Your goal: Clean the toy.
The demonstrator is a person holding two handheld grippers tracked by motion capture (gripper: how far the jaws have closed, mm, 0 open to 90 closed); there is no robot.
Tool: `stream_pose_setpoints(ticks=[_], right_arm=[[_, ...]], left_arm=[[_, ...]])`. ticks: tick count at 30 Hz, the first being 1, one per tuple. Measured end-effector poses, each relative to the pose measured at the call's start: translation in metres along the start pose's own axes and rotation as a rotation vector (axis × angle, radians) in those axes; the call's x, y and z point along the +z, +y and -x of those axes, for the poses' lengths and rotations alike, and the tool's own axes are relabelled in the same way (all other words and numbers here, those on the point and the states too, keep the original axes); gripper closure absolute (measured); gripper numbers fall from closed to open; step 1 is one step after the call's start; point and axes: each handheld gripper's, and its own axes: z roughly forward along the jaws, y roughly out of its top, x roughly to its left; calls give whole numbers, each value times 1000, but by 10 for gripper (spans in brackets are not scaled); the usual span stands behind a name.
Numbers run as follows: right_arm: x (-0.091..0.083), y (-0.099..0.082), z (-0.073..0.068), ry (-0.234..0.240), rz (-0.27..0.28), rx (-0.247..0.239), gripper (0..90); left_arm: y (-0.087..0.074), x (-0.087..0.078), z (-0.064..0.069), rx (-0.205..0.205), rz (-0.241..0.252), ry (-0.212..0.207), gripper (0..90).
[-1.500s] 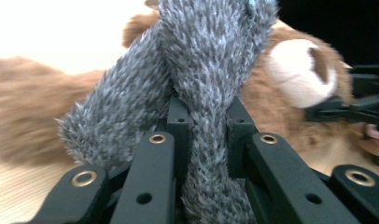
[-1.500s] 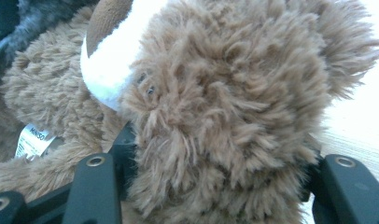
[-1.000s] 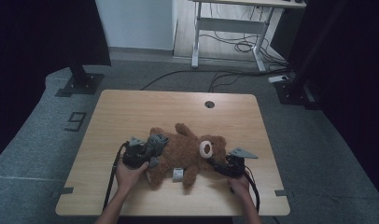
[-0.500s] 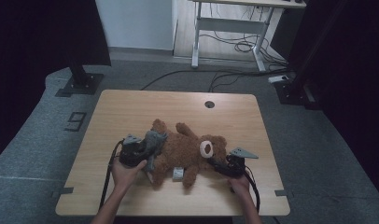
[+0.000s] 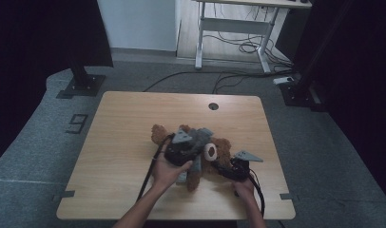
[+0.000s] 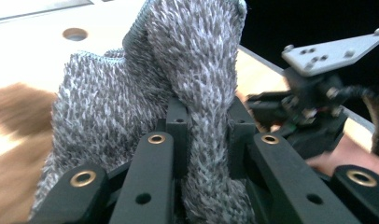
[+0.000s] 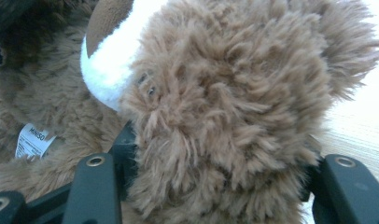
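A: High view. Bear (image 5: 219,152) lies at mid-table (image 5: 124,133), toward the near edge. Left hand (image 5: 168,172) reaches forward, its hand-held gripper (image 5: 184,145) over the bear's body, grey cloth (image 5: 197,137) under it. Right hand (image 5: 242,187) low at the near edge, its hand-held gripper (image 5: 231,166) at the bear's head.

B: Left gripper view?

A: Jaws clamped on a fold of the grey cloth (image 6: 197,93). Other gripper (image 6: 313,102) beyond, to the right.

B: Right gripper view?

A: Jaws wide, pressed on either side of the bear's head (image 7: 225,116). White muzzle (image 7: 108,65) upper left; label (image 7: 32,140) on the body, lower left.
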Motion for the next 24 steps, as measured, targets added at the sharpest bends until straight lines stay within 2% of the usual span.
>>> stream_pose_setpoints(ticks=[2,5,7,9,12,13,15,16,17,19,20,23,24], right_arm=[[0,0,0,0,-1,0,400],[0,0,0,1,-1,2,400],[0,-1,1,-6,-6,-1,400],[1,-1,2,-6,-6,4,400],[1,-1,0,-9,-8,-11,400],[1,-1,-1,-10,-8,-13,400],[1,-1,0,-9,-5,-3,400],[1,-1,0,-7,-3,-1,400],[1,-1,1,-4,-5,-2,399],[1,-1,1,4,-5,-7,396],[1,0,-1,2,-3,-15,396],[1,0,-2,-3,-7,-17,393],[1,0,-1,-1,-8,-11,393]], left_arm=[[5,18,11,22,-23,-5,760],[2,46,23,81,-93,42,759],[-4,54,22,65,-84,36,760],[-7,51,20,53,-70,33,764],[-9,42,13,48,-70,38,768],[-11,38,10,48,-69,57,769],[-16,31,1,60,-81,128,767],[-21,30,-6,67,-103,166,767],[-28,28,-18,29,-102,149,769],[-37,22,-31,-57,-61,89,772],[-39,18,-34,-71,-52,76,773],[-43,7,-35,-45,-39,91,772],[-45,3,-36,-51,-32,91,772]])
